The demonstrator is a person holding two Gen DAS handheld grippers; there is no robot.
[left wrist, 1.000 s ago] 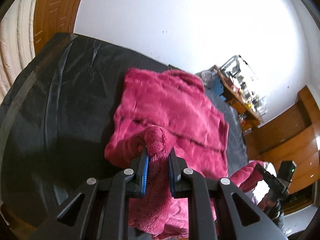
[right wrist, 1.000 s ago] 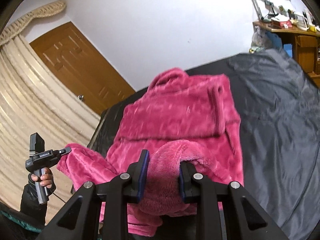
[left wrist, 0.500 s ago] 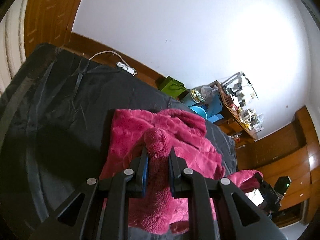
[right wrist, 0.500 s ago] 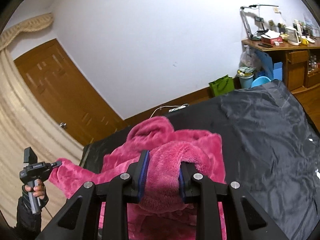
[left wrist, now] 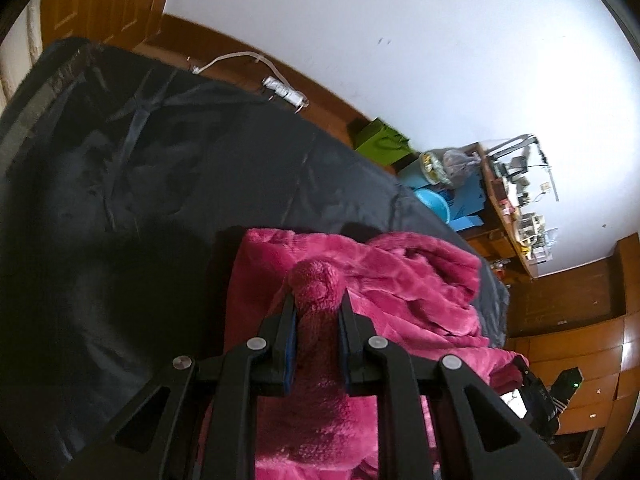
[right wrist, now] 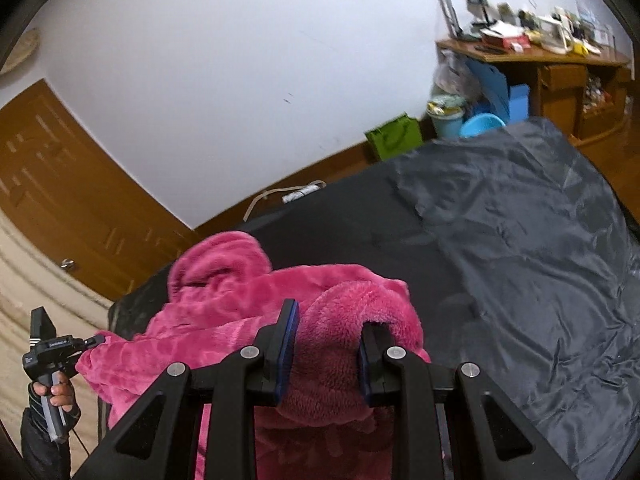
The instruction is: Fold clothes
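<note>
The fluffy magenta fleece garment [left wrist: 400, 280] lay bunched at lower centre of both frames on the dark grey sheet-covered bed [left wrist: 160, 168]. The left gripper [left wrist: 317, 312] pinched a fold of fleece; its jaws had just been opening slightly, cloth between them. The right gripper [right wrist: 329, 330] clamped another thick fold. Judged step: carrying the near hem over the body. Next: lay both folds flat, then release.
</note>
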